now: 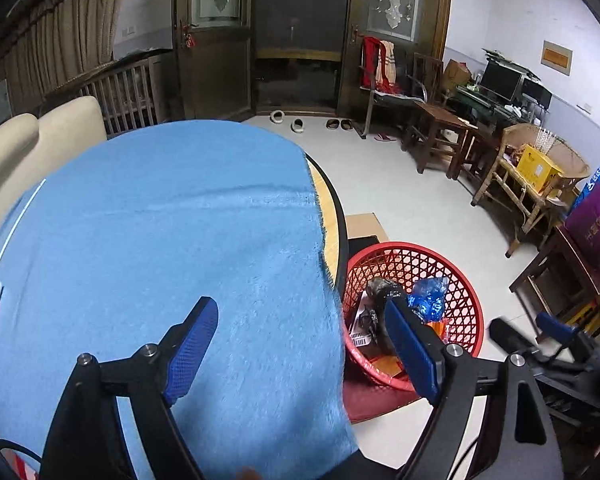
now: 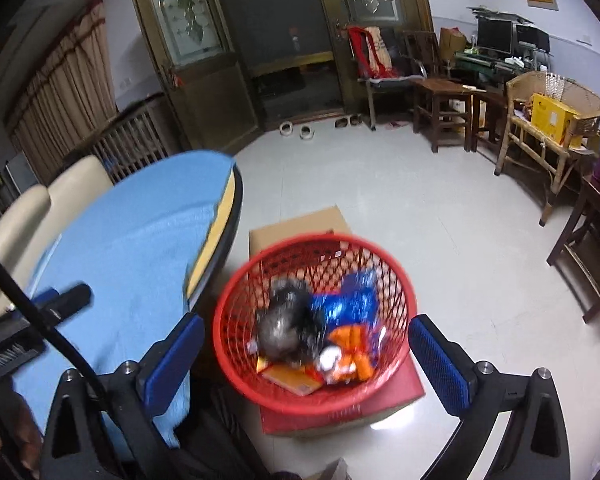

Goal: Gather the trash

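Your red lattice-mesh basket [image 2: 395, 300] holds a glossy black bag [image 2: 288, 328], a shiny blue wrapper [image 2: 347, 304] and orange packaging [image 2: 355, 348]. Left of the basket, a plain sky-blue cloth [image 1: 160, 240] covers a tan, black-rimmed table [image 1: 331, 216]. Both grippers' pads [image 1: 192, 344] are blue, cross-hatched.

Blue cloth [image 1: 160, 220] on the table: fuzzy, matt nap, frayed right edge. Table top [image 1: 327, 216] under it: smooth yellowish surface with a glossy black rim. Red basket [image 2: 311, 400]: plastic lattice, slight sheen. Inside it: black bag [image 2: 288, 324] of crinkled glossy film, blue wrapper [image 2: 347, 304] shiny foil-like, orange wrapper [image 2: 351, 344] glossy. Box [image 2: 300, 222] behind the basket: matt brown cardboard. Left gripper [image 1: 300, 340] pads: blue, textured rubbery; arms matt black plastic with bright metal bolts. Floor [image 2: 439, 208]: smooth, light sheen.
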`<state>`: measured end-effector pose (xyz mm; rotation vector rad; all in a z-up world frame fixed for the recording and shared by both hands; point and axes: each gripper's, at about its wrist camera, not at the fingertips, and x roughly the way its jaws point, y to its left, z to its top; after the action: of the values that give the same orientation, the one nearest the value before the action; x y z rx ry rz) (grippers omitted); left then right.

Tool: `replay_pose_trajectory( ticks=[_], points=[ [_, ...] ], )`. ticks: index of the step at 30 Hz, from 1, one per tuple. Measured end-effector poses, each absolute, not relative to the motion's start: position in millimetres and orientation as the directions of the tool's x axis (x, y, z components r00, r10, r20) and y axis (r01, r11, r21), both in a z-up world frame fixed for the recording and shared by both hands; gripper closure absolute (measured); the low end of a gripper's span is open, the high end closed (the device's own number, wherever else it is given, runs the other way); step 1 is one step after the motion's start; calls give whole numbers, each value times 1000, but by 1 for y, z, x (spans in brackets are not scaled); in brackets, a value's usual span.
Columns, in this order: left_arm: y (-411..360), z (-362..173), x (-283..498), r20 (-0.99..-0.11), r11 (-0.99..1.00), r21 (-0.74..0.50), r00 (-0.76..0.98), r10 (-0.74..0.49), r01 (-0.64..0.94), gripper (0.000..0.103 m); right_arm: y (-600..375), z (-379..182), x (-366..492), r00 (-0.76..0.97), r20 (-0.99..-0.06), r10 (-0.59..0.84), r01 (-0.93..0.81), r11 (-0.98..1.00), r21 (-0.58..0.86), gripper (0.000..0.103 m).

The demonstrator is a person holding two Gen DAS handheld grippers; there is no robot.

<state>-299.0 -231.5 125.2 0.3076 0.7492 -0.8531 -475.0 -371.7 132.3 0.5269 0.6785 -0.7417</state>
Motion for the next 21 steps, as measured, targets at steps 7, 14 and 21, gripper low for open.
replay_pose_trajectory(
  ticks=[7,14,21],
  points=[
    [-216,131,-317,-689,639,-20,452,-566,769,12,-358,125,-481,532,-728,-432,759,624,185,0],
    [-212,134,-334,-679,626,9,464,-569,780,12,-340,139,-477,540,-715,-444,698,710,86,0],
    [-212,129,-327,-686,638,-1,464,-561,770,12,-327,132,-475,532,-725,-437,683,728,62,0]
  ],
)
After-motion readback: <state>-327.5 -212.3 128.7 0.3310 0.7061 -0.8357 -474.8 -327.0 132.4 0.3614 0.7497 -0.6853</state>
